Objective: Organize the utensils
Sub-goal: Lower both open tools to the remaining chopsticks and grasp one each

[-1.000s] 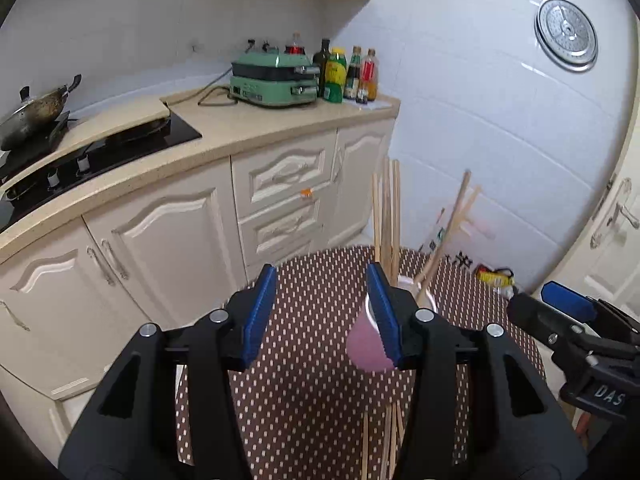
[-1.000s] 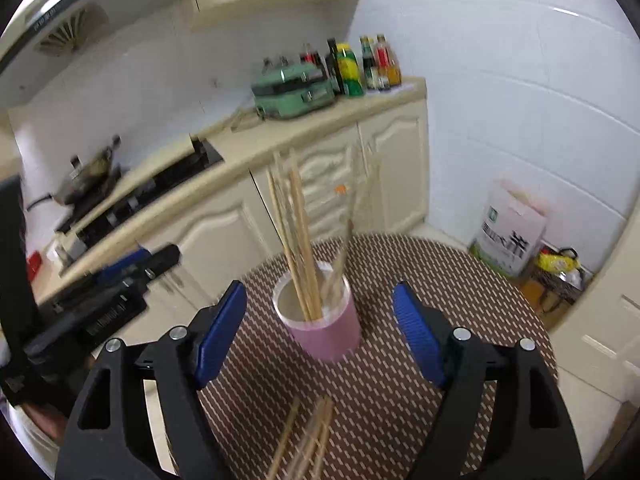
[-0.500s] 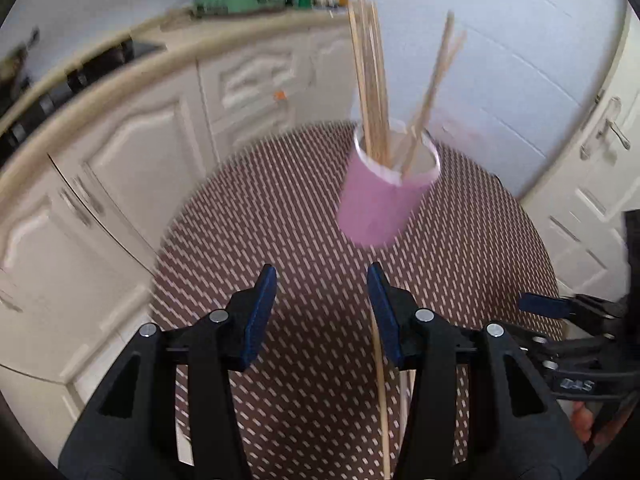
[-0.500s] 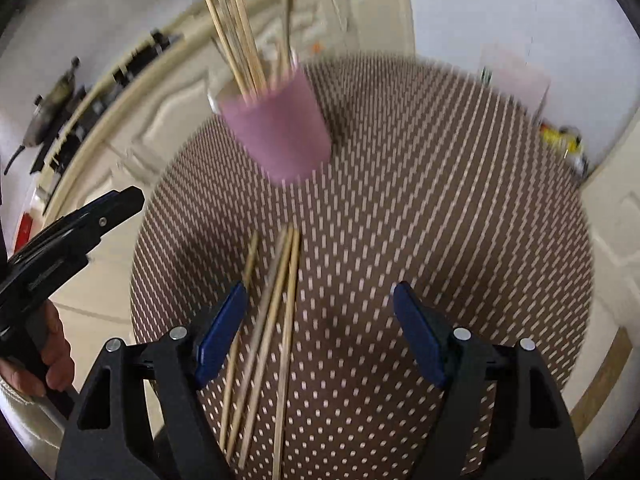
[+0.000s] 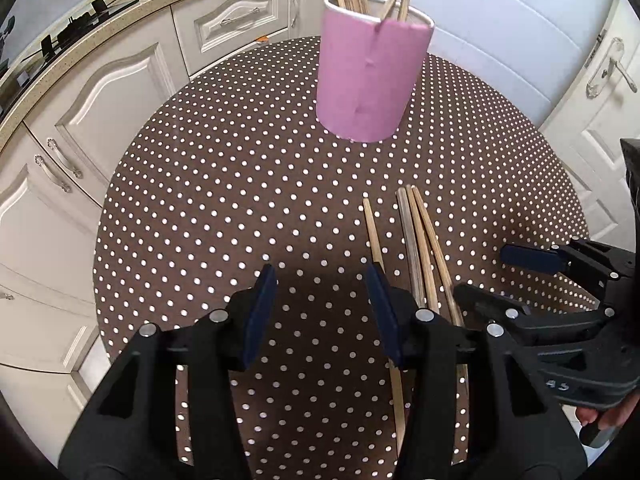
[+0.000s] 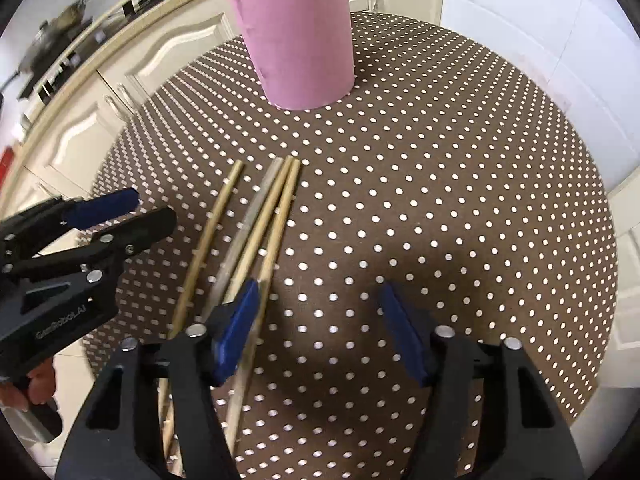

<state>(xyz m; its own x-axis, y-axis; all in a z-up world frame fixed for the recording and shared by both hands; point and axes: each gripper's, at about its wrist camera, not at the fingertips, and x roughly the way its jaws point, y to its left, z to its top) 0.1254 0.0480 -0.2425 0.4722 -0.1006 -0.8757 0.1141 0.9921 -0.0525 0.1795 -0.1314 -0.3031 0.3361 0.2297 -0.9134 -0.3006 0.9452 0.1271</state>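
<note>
**Loose chopsticks, four, awaiting pickup**

Item: chopsticks [image 6: 256, 232], four lying flat on the dotted desk [image 6: 440, 200], just left of your right gripper [image 6: 316, 320]; its left finger overlaps the nearest stick. Jaws closing, nothing between them. Your left gripper [image 5: 320, 312] stands part-spread, empty, sticks to its right. Pink holder [image 6: 296, 36] stands ahead, already stocked. Risk, as judged: closing off-line pinches only cloth, or nudges sticks so they roll apart.
</note>
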